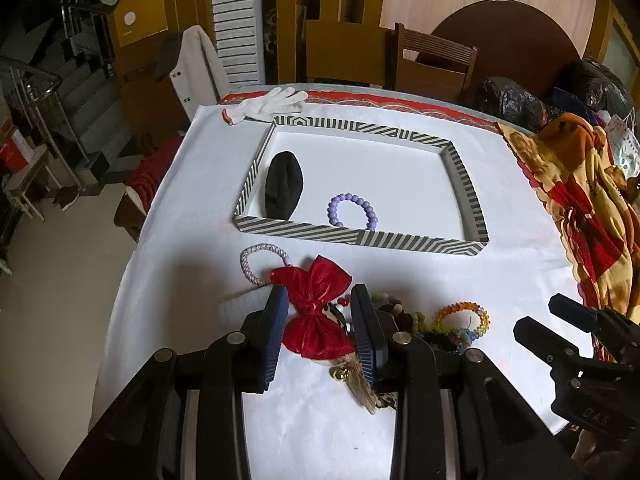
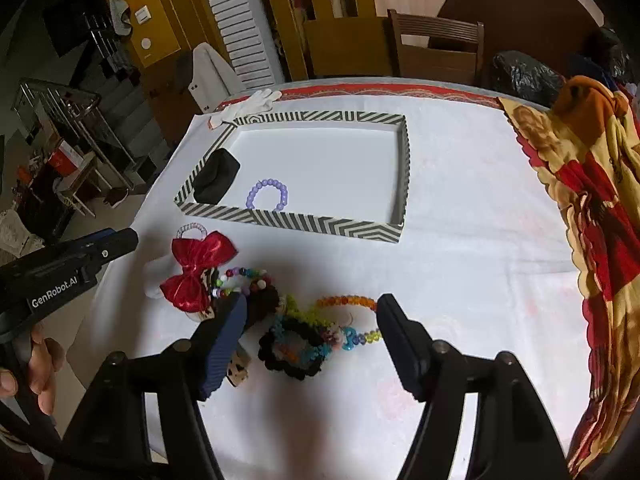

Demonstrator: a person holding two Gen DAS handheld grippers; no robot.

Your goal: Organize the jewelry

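Seen from the left wrist only: a small gold bell (image 1: 339, 372) and a tan tassel (image 1: 362, 390) trailing below the red bow (image 1: 320, 308), just beside the right finger of the left gripper (image 1: 320, 332) — jaws partly spread, the bow lying between them on the white cloth (image 1: 420, 280), pads not pressing it as far as can be told. Seen from the right wrist only: a dark crocheted scrunchie (image 2: 292, 350) with bright beads in its middle, a multicoloured bead string (image 2: 240, 280) next to the bow, and a hand (image 2: 36, 372) wrapped round the other gripper's black handle, marked "GenRobot.AI" in white letters. From the left wrist, raised letters on the other gripper's body at lower right, reading roughly "DAS" — not sharp enough to be sure. Right gripper (image 2: 310, 344) spread wide above the scrunchie and the orange-and-rainbow bead bracelet (image 2: 352, 316), pinching nothing. Shown in both: striped tray (image 1: 360, 236) farther back on the cloth, holding a purple bead bracelet (image 1: 354, 210) near its front wall and a black pouch (image 1: 282, 190) against its left wall; white glove (image 1: 268, 106) beyond the tray's far left corner; orange and red blanket (image 2: 592, 208) heaped along the right edge.
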